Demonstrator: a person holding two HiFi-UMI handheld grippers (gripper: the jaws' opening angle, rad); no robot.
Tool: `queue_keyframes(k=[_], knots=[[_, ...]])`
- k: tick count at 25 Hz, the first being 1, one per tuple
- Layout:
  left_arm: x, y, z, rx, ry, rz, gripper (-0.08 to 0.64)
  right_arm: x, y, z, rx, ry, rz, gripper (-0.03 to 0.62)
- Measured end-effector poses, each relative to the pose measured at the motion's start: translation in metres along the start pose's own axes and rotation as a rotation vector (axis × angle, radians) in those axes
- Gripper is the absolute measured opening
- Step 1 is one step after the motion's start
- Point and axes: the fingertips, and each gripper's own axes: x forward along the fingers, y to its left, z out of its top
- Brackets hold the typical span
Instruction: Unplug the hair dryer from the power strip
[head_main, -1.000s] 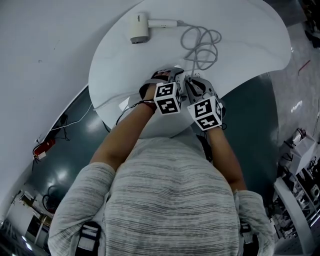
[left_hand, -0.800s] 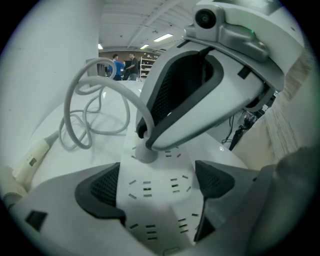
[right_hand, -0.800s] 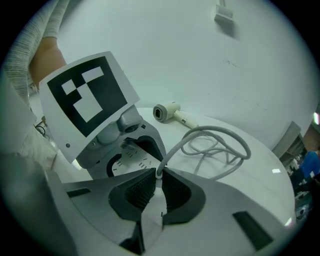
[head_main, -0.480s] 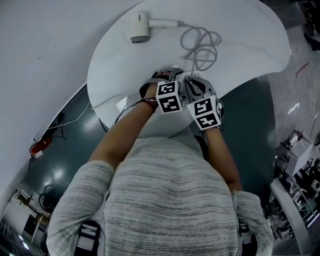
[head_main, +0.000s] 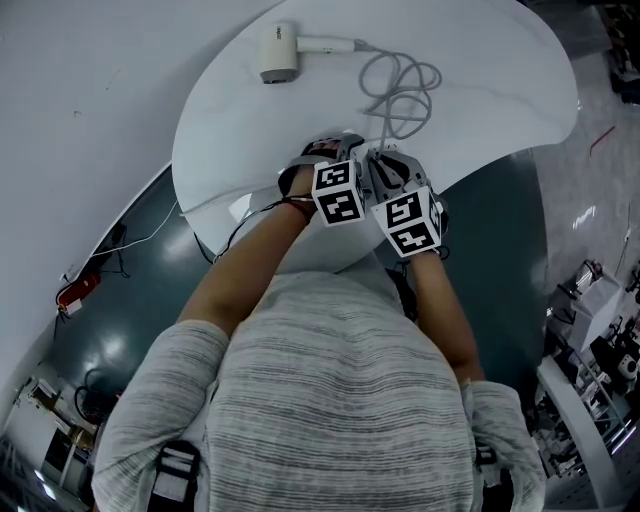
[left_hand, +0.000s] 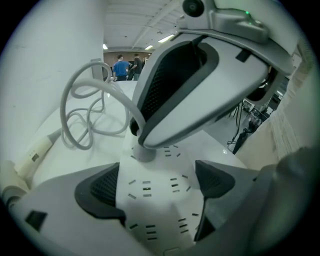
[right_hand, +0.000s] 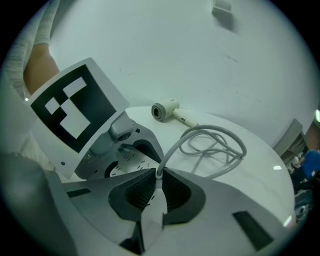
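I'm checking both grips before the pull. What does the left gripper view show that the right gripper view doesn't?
Only the left gripper view: the left gripper, its fingers pressed on either side of the power strip, whose slots face the camera, and people standing far behind.
Only the right gripper view: the inner faces of the right gripper closed on the plug, and the left gripper's marker cube.
Both: the looped cord and the hair dryer lying on the white table. The left gripper view catches only part of the dryer at its edge.
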Motion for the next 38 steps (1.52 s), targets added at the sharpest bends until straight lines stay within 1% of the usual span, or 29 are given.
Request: queue_keyframes(k=[2,5,8,11,16,21,25,29,32,33,36,37,38], knots=[[0.003,0.003,-0.001,-0.02,-0.001,0.015,0.462,-0.009,0.004,0.004,-0.04,-0.036,-0.04,0.054],[0.004,0.005,-0.002,-0.033,-0.004,0.027,0.462,-0.028,0.01,0.022,-0.088,-0.108,-0.082,0.054],[0.002,0.001,0.0,-0.041,-0.004,0.02,0.463,-0.033,-0.002,0.029,-0.036,-0.123,-0.084,0.054],[-0.002,0.0,0.003,-0.033,-0.008,0.021,0.463,-0.036,-0.015,0.035,-0.037,-0.131,-0.093,0.055],[-0.002,0.001,0.003,-0.02,-0.025,0.041,0.463,-0.044,-0.02,0.043,-0.028,-0.147,-0.106,0.055],[-0.006,0.002,0.006,0.013,-0.078,0.088,0.463,-0.051,-0.019,0.05,-0.006,-0.188,-0.089,0.055],[-0.022,0.004,0.005,0.053,-0.134,0.161,0.463,-0.054,-0.018,0.052,0.035,-0.209,-0.065,0.055],[-0.055,0.008,0.005,0.044,-0.215,0.227,0.463,-0.047,-0.018,0.049,0.074,-0.208,-0.041,0.055],[-0.088,0.008,0.002,0.011,-0.297,0.272,0.463,-0.038,-0.016,0.048,0.071,-0.2,-0.025,0.055],[-0.098,0.007,-0.001,-0.015,-0.321,0.277,0.462,-0.034,-0.014,0.049,0.066,-0.196,-0.019,0.055],[-0.129,0.008,-0.011,-0.126,-0.404,0.281,0.457,-0.021,-0.01,0.052,0.056,-0.184,0.001,0.056],[-0.139,0.01,-0.014,-0.158,-0.431,0.291,0.434,-0.017,-0.009,0.053,0.055,-0.181,0.007,0.057],[-0.149,0.011,-0.017,-0.184,-0.453,0.307,0.36,-0.013,-0.008,0.055,0.054,-0.179,0.013,0.057]])
